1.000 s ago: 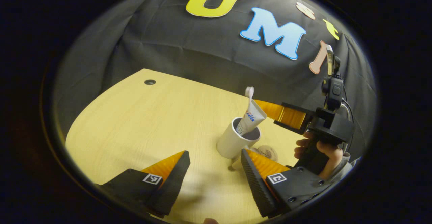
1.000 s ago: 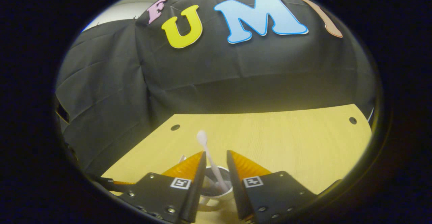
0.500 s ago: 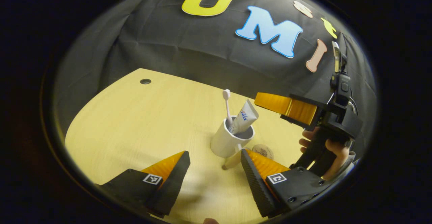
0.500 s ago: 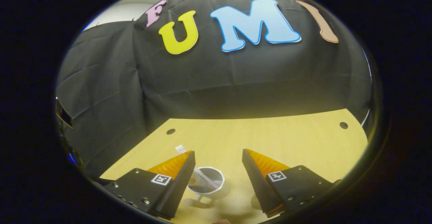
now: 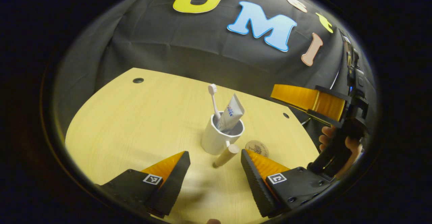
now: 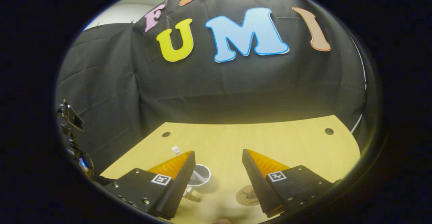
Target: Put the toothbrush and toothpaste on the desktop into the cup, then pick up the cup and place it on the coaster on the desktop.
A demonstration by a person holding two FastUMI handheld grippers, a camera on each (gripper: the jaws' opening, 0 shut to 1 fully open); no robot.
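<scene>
1. Now the left gripper (image 5: 214, 161) hangs above the desktop (image 5: 135, 122) with its fingers spread wide and nothing between them.
2. Just beyond its fingertips stands the white cup (image 5: 216, 138), its wooden handle (image 5: 225, 155) pointing back toward the gap.
3. Inside the cup the toothbrush (image 5: 214, 100) stands upright, bristles up, and the toothpaste (image 5: 231, 112) leans beside it.
4. Close to the cup's right, apart from it, the round coaster (image 5: 257, 147) lies flat on the desktop.
5. Farther right, the right gripper (image 5: 305, 97), held by a hand (image 5: 337, 143), is raised above the desktop.
6. Seen in its own view, the right gripper (image 6: 217, 163) is also spread wide and empty, above the cup (image 6: 199, 176) and the coaster (image 6: 247, 195).
</scene>
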